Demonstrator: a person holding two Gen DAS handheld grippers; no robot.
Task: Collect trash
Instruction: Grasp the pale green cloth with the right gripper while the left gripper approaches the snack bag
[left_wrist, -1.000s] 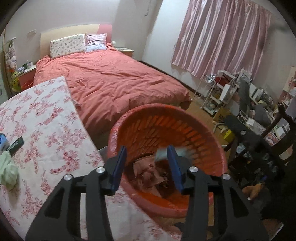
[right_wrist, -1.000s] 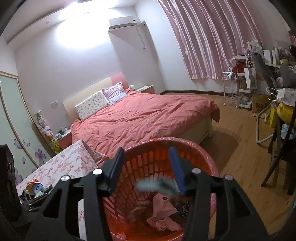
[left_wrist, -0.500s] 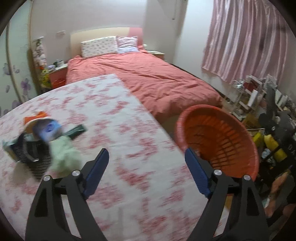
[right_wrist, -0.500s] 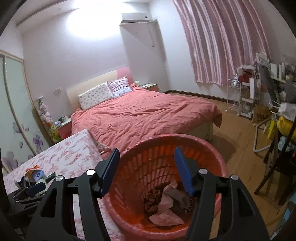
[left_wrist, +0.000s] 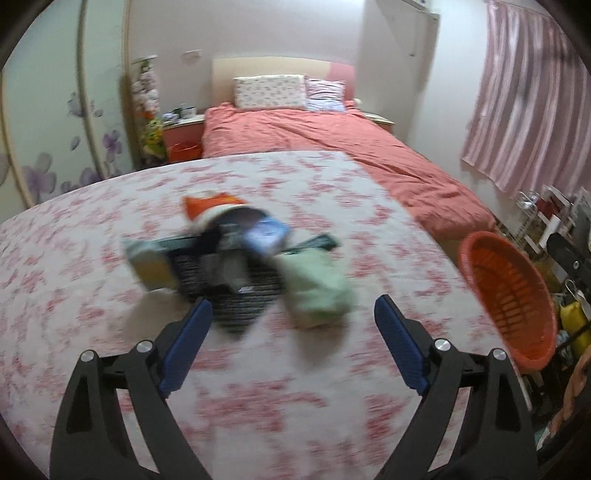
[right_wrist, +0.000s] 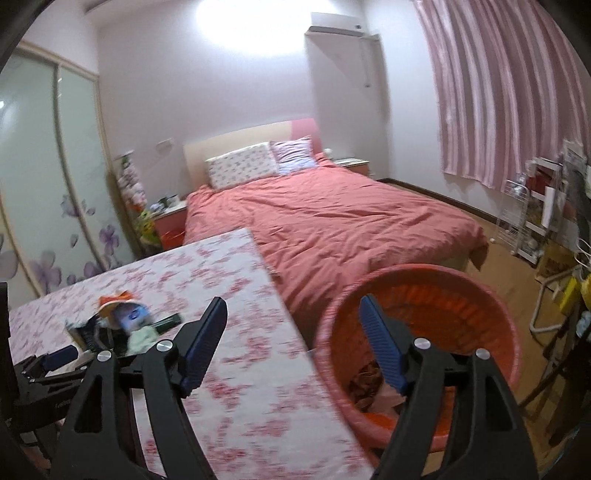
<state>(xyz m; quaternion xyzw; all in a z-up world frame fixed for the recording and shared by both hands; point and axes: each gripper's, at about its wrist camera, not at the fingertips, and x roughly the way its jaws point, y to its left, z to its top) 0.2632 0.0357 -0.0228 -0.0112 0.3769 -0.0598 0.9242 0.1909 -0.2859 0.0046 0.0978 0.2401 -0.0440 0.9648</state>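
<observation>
On the floral tablecloth (left_wrist: 295, 406), a blurred heap of mixed litter (left_wrist: 236, 258) is being faced just ahead of the left gripper (left_wrist: 291, 339), jaws opening, empty. Nothing is being held by the right gripper (right_wrist: 293, 343), opening over the round orange plastic basket (right_wrist: 509, 332).

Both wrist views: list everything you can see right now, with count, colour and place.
basket: one, orange, on the floor beside the table, crumpled trash inside
table: one, white cloth with pink flowers, at the foot of the bed
trash pile: one blurred cluster, orange, blue, black and yellow pieces, mid-table
green wad: one, pale green, right edge of the pile
bed: one, coral cover, two pillows, behind the table
curtain: one, pink, right wall
left gripper: blue pads, opening, nothing between, facing the pile
right gripper: blue pads, opening, nothing between, above the table edge and the basket
</observation>
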